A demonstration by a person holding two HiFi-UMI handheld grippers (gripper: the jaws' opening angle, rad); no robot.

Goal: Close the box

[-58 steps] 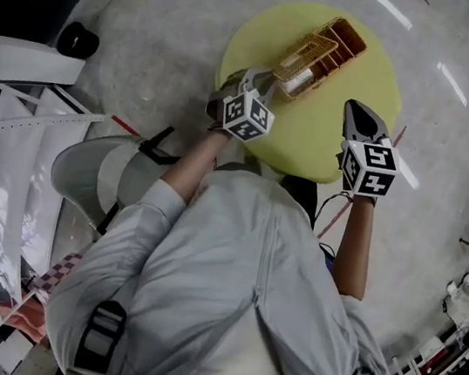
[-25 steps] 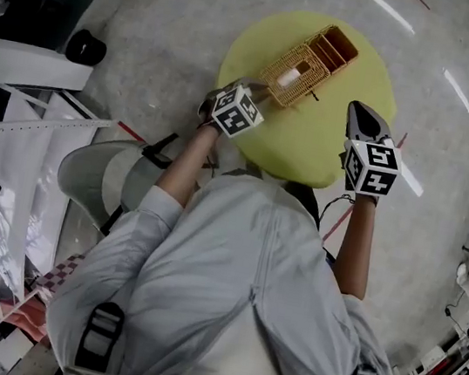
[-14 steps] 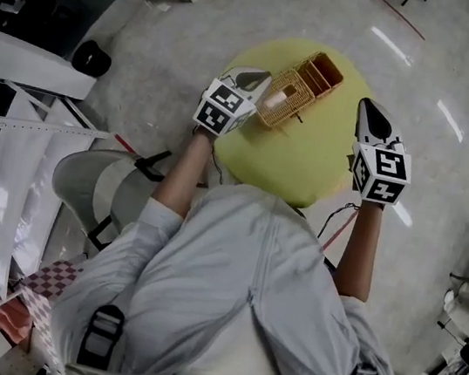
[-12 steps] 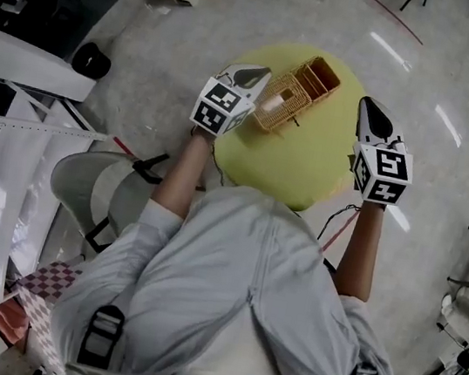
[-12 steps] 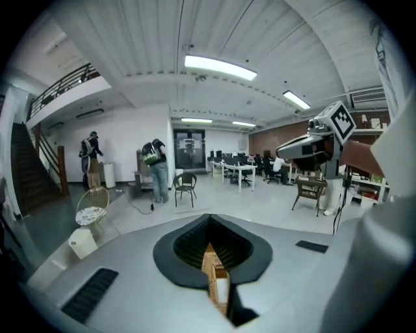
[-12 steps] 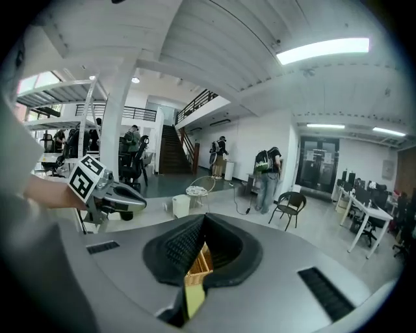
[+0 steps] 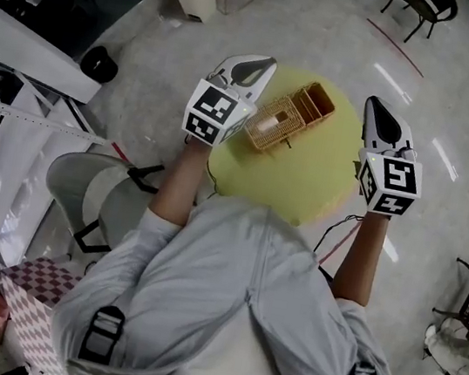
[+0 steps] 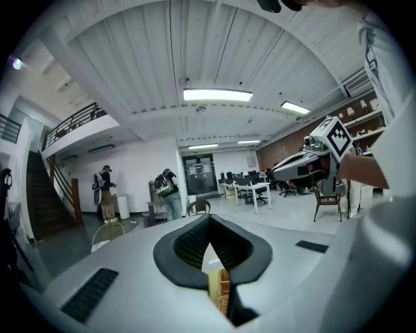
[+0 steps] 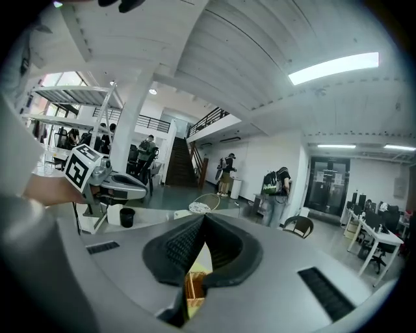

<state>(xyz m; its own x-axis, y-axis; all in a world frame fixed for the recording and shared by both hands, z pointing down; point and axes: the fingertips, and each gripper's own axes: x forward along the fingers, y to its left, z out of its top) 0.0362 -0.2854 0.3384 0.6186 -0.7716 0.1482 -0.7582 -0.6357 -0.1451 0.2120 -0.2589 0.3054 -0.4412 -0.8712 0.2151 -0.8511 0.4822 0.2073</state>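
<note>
The woven box (image 7: pixel 273 123) sits near the middle of the round yellow counter (image 7: pixel 306 180), untouched, with an orange, open-looking section at its far end. From above I cannot tell whether its lid lies fully down. The left gripper (image 7: pixel 251 68) and right gripper (image 7: pixel 380 117) are held up on either side of it, clear of the counter. Both sets of jaws are pressed together and carry nothing; only a sliver of box and counter shows below them. Empty and raised like this, they look parked rather than working, probably because the closing is finished or paused.
</note>
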